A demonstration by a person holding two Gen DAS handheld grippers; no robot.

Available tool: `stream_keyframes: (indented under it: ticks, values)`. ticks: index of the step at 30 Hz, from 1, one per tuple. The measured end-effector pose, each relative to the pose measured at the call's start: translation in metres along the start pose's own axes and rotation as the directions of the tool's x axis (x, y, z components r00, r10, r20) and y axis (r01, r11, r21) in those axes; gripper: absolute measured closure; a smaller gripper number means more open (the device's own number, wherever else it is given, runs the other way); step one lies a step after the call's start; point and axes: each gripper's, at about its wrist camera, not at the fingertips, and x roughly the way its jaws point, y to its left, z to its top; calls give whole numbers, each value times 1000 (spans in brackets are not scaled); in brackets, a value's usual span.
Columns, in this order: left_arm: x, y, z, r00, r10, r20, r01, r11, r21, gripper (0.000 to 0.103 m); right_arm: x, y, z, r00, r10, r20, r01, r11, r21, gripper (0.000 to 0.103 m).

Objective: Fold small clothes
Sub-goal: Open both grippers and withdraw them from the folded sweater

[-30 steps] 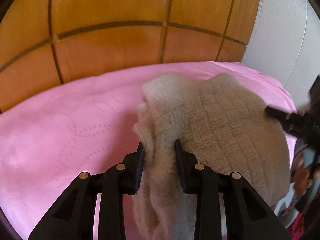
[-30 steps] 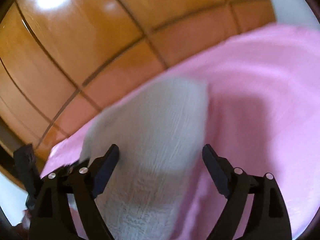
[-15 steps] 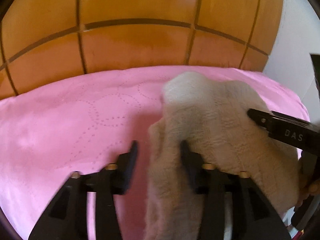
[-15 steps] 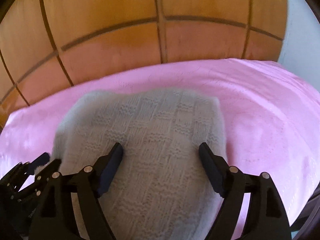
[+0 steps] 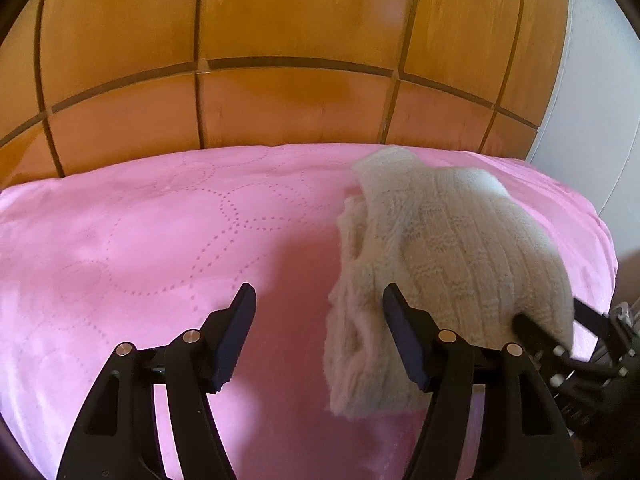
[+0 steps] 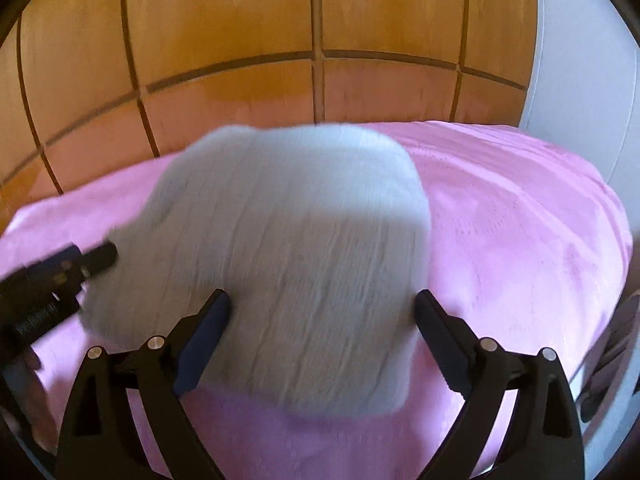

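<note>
Cream knit garment [image 5: 452, 248] lies folded on pink bedspread [image 5: 160, 240]. Left hand-held gripper [image 5: 318, 336] beside it, right hand-held gripper [image 6: 320, 340] over it; jaws just opening, wide, gripping nothing. Fold seemingly released; next, withdraw without snagging.

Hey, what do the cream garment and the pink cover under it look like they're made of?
Cream garment: looks like knitted yarn, maybe wool or acrylic; ribbed and basket-weave stitches show, with fuzzy edges. Pink cover: a soft, matte fabric, possibly microfibre or quilted cotton; dotted stitched circles run across it.
</note>
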Motion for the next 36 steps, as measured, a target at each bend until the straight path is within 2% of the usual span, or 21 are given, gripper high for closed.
stream_keyframes:
  ticks: [3,8,19,23,24,25,29,36]
  values:
    - [-13,5,-4,1000,12,28,-12,1000,-8,25,-9,-1,-6,1000,2,-4,-2,999,44,10]
    - [-36,10,-18,997,30,67,-29,999,-14,25,-35,4,-15,997,-52,52,49,997,65,2]
    - [-62,27,-46,996,61,63,-56,995,-82,25,-60,14,-30,982,-151,117,138,984,109,2]
    - [-68,30,-54,996,77,53,-72,993,-88,23,-63,21,-32,978,-159,138,146,984,99,2]
    - [-69,30,-56,995,82,53,-77,993,-90,15,-63,23,-32,977,-158,140,146,985,95,2]
    - [-71,30,-57,995,83,59,-77,993,-93,13,-63,25,-33,978,-155,141,144,986,88,2]
    - [-79,30,-58,990,103,95,-94,991,-96,13,-64,27,-34,979,-146,140,135,987,87,2]
    - [-79,29,-58,988,129,86,-121,988,-94,13,-71,22,-33,969,-173,178,157,982,103,2]
